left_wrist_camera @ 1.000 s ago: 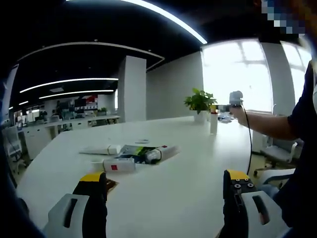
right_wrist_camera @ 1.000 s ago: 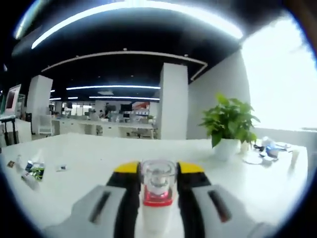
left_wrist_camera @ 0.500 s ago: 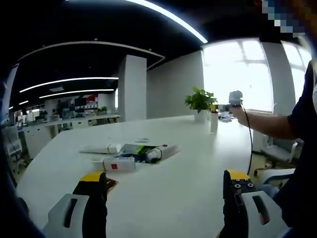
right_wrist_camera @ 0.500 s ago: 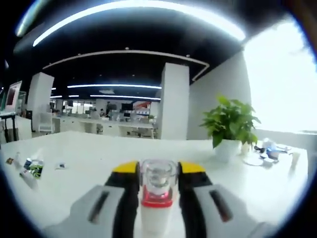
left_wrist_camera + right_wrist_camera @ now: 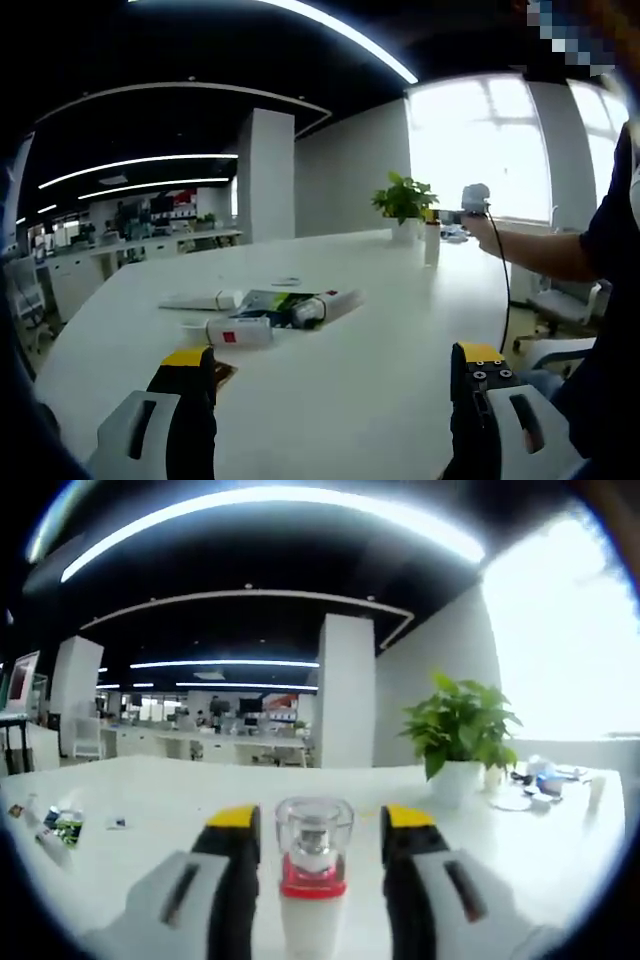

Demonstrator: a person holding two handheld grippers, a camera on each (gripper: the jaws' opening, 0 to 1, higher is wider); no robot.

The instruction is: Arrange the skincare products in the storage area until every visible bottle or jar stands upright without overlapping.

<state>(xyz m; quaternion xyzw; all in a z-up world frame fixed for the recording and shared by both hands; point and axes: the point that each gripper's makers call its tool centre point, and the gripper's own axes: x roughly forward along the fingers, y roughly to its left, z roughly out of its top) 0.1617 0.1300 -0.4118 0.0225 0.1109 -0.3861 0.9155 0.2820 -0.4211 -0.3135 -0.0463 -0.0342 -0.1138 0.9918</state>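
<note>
A white bottle (image 5: 313,910) with a red collar and clear cap stands upright on the white table (image 5: 130,800). My right gripper (image 5: 320,819) is open, one jaw on each side of the bottle with a gap to it. In the left gripper view the same bottle (image 5: 432,245) stands far off by the plant, the right gripper (image 5: 474,197) behind it in a person's hand. Several tubes and packets lie flat mid-table: a white tube (image 5: 205,300), a red-labelled tube (image 5: 236,333), a green packet (image 5: 275,304). My left gripper (image 5: 333,356) is open and holds nothing.
A potted plant (image 5: 460,730) stands behind the bottle to the right, with small items (image 5: 540,778) beyond it. The lying products (image 5: 50,830) show far left on the table. A small dark packet (image 5: 225,373) lies by my left jaw. Office chairs (image 5: 565,310) stand past the table edge.
My right gripper's jaws have spread apart and let go of the bottle, which stays standing. The left gripper and the lying products are unchanged.
</note>
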